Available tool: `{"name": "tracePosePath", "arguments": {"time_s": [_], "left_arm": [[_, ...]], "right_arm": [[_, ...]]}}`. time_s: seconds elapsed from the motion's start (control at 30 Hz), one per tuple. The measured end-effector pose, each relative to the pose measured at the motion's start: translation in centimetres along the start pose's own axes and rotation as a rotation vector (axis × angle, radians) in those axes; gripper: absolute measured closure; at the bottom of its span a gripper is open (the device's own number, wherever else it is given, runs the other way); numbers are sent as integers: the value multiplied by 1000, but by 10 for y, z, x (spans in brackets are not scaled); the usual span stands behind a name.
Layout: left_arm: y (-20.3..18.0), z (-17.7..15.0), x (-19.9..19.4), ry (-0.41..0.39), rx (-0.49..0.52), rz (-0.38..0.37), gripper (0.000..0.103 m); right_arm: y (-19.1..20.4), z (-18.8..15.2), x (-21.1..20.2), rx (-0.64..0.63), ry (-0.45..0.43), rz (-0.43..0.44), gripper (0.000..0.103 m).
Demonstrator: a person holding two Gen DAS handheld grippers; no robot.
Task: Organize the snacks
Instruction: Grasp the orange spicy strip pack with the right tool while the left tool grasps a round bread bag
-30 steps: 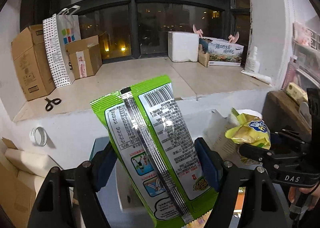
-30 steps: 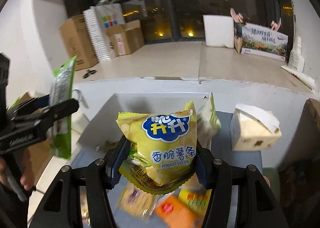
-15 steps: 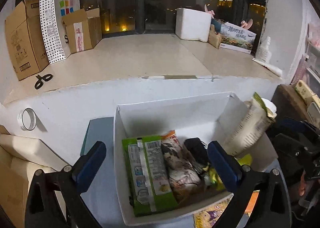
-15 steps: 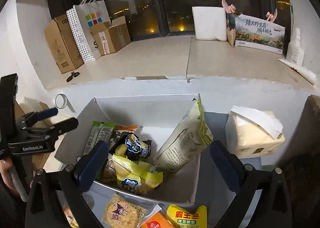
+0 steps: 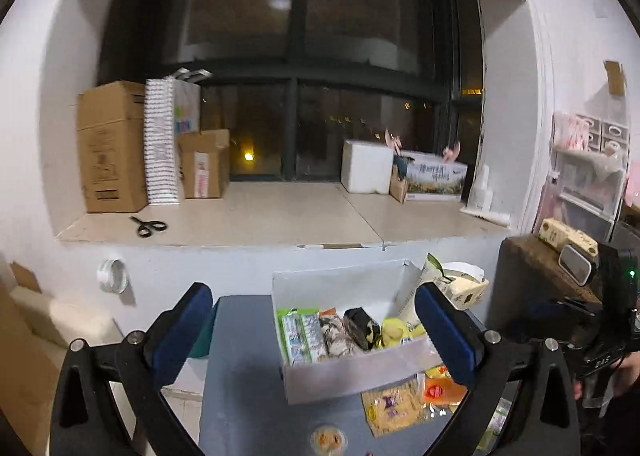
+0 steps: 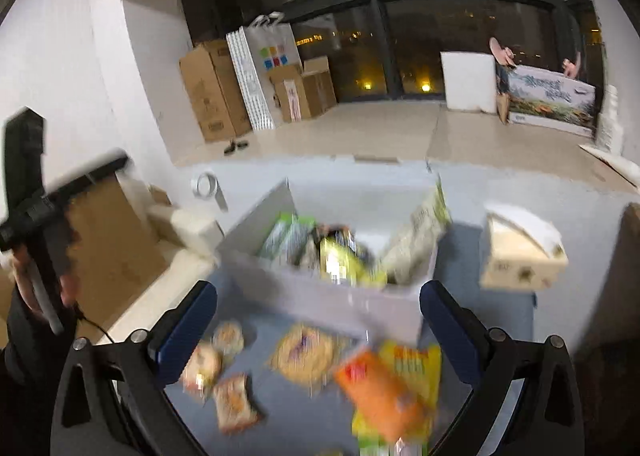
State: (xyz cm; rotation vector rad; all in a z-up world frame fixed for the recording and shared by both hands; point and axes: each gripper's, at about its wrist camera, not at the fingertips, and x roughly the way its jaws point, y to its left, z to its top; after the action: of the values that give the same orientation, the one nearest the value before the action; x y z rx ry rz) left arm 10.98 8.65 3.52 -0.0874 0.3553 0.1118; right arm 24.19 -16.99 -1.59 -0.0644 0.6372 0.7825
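On desk (image 5: 240, 396): white box (image 5: 348, 374) filled with snacks (image 5: 332, 334); loose packets (image 6: 380, 384) spread just before it. Left hand-held gripper (image 5: 312, 330) spread wide, nothing held. Right hand-held gripper (image 6: 318, 330) likewise wide, empty.

My white box (image 5: 352, 374) sat on the grey tabletop, lower centre of the left view, open at the top. Inside lay a green packet (image 5: 298, 330) flat at the left, a dark wrapper (image 5: 362, 326) mid-box, a yellow bag (image 5: 394, 332) beside it, and a pale green-topped pouch (image 5: 430, 276) leaning upright on the right wall. Outside, just in front of the box in the right view, blurred: a round tan cracker pack (image 6: 304, 352), an orange packet (image 6: 378, 396) overlapping a yellow one (image 6: 416, 366), and small wrapped buns (image 6: 236, 402) at lower left.
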Motion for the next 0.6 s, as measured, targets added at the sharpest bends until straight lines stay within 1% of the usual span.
{"name": "tracePosePath", "arguments": {"time_s": [0.03,0.07,0.1,0.17,0.23,0.27,0.3,0.37,0.43,0.47,0.53,0.6], "left_arm": [[1,-11,-6,14,-1,4,0],[3,-24,-10,45,-2,2,0],[4,-43,-13,114,-16,-8,0],[8,-76,-16,208,-61,-48,0],[9,-103,-19,264,-88,-60,0],[8,-116,-23,278,-94,-52,0],[5,-124,-26,274,-94,-47,0],[5,-134,-34,239,-108,-37,0],[2,-137,-33,247,-103,-58,0],[0,-136,-32,253,-100,-61,0],[-2,-136,-33,252,-99,-81,0],[-5,-135,-30,260,-89,-96,0]], "right_arm": [[2,-11,-9,-3,-6,-6,0],[3,-21,-15,-9,-4,-19,0],[5,-35,-21,-17,13,-47,0],[3,-56,-27,-20,38,-87,0],[0,-77,-23,-39,82,-126,0],[-3,-88,-18,-43,108,-152,0],[-7,-97,-13,-37,128,-160,0],[-11,-108,-7,-34,156,-143,0],[-16,-115,-1,-37,153,-116,0],[-18,-116,3,-47,166,-108,0],[-18,-116,19,-102,214,-134,0],[-14,-113,40,-213,254,-141,0]]}}
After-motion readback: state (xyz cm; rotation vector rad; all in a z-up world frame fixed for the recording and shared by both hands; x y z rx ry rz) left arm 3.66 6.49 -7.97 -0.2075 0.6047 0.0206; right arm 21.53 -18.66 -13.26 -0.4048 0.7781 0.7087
